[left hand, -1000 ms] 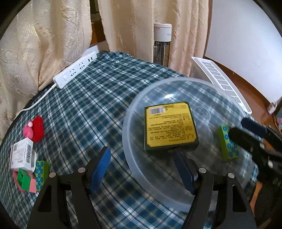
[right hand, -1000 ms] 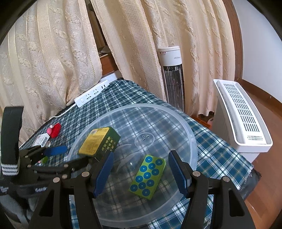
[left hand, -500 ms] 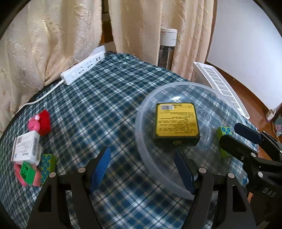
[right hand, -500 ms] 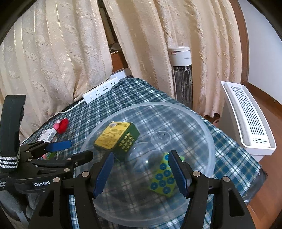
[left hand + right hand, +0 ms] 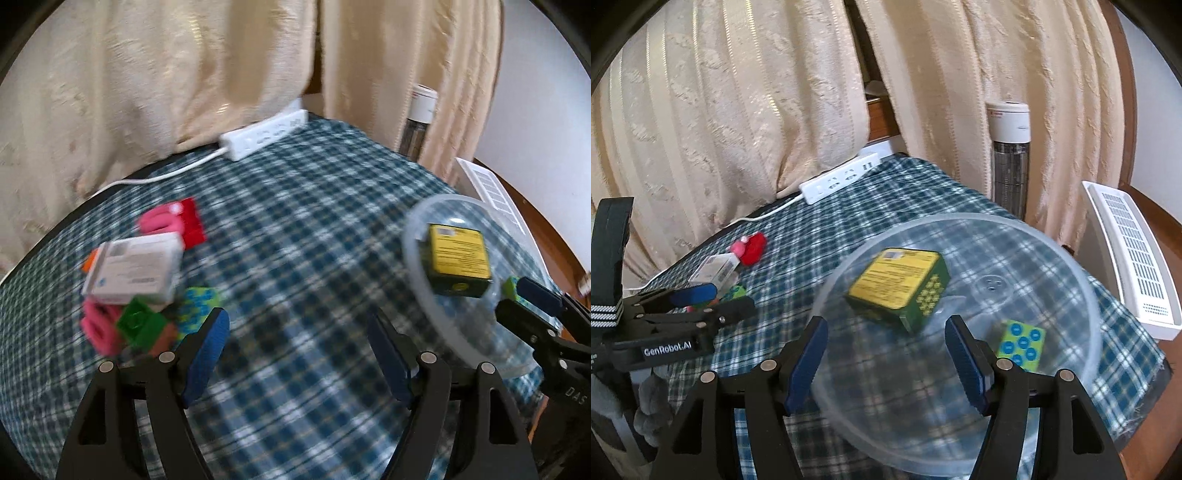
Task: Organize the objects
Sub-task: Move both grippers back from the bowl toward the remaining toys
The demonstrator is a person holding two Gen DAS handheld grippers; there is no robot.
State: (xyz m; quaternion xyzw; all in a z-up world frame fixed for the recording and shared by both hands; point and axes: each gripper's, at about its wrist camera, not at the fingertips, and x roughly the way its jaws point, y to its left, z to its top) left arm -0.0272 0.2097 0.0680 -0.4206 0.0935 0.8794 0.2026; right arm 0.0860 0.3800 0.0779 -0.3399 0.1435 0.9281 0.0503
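Observation:
A clear round dish (image 5: 1071, 266) on the checked cloth holds a yellow-and-green box (image 5: 897, 284) and a green block with blue dots (image 5: 1021, 343). My right gripper (image 5: 886, 326) hovers over the dish's near rim, jaws opening, only dish and cloth between them. My left gripper (image 5: 297, 325) is over bare cloth, jaws opening, nothing between them. Just left of its left finger lies a blurred pile: a white box (image 5: 136, 269), pink rings (image 5: 162, 221), a red piece (image 5: 192, 221), a green brick (image 5: 138, 321) and a dotted block (image 5: 199, 299). The dish (image 5: 413, 236) is at the right there.
A white power strip (image 5: 264, 134) with its cord lies at the table's far edge under cream curtains. Beyond the table's right side stand a tower heater (image 5: 1012, 155) and a white vented appliance (image 5: 1126, 251). The cloth's edge drops off at the right.
The left gripper has swung left, away from the dish and toward the pile, which now looks larger. The right gripper has shifted left; the dotted block now lies outside its right finger.

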